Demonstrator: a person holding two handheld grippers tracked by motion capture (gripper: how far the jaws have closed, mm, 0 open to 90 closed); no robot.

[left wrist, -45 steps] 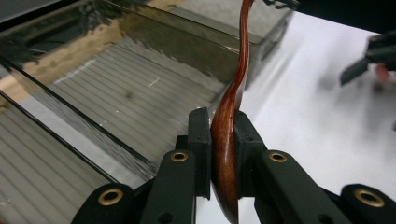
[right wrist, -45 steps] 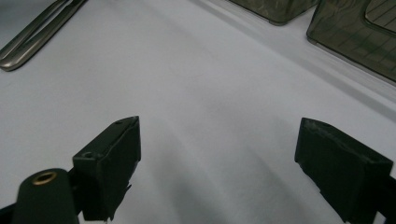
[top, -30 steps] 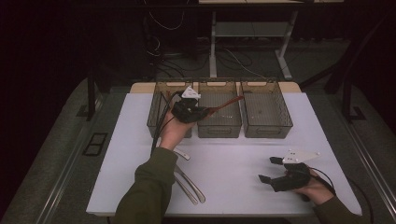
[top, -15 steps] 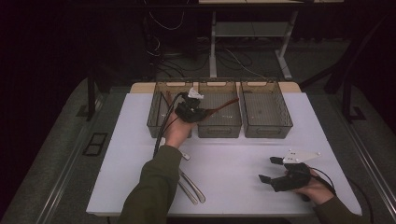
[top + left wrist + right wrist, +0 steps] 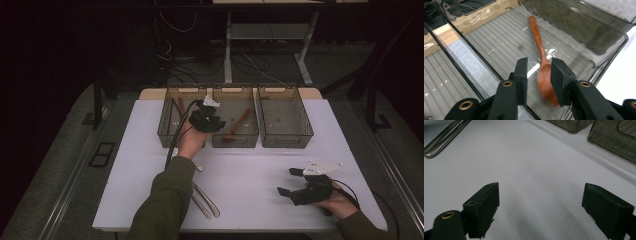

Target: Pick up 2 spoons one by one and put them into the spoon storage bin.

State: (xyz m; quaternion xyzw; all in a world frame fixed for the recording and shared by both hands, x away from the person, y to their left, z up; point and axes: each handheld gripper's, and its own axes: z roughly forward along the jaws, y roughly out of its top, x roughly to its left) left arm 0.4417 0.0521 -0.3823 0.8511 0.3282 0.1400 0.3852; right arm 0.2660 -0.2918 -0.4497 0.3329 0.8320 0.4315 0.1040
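A reddish wooden spoon (image 5: pixel 541 62) lies on the ribbed floor of the middle clear bin (image 5: pixel 235 141), its bowl toward the near wall and slightly blurred. My left gripper (image 5: pixel 539 67) hovers just above the spoon. Its jaws have just been opening, and the pads stand apart without touching the spoon. In the high view the left gripper (image 5: pixel 212 120) hangs over the near left part of that bin, with the spoon (image 5: pixel 236 127) beside it. My right gripper (image 5: pixel 286 181) rests low over the white table (image 5: pixel 260 175) at the front right. The right gripper (image 5: pixel 540 195) is wide open with nothing between its jaws.
Three clear bins stand in a row at the back; the left bin (image 5: pixel 170 131) holds a reddish utensil, and the right bin (image 5: pixel 285 140) looks bare. Metal utensils (image 5: pixel 204 199) lie near the table's front left, and these metal utensils (image 5: pixel 441 137) also show in the right gripper view.
The left gripper has shifted slightly right over the middle bin and its jaws have parted. The spoon now lies loose in the bin. The right hand has stayed put.
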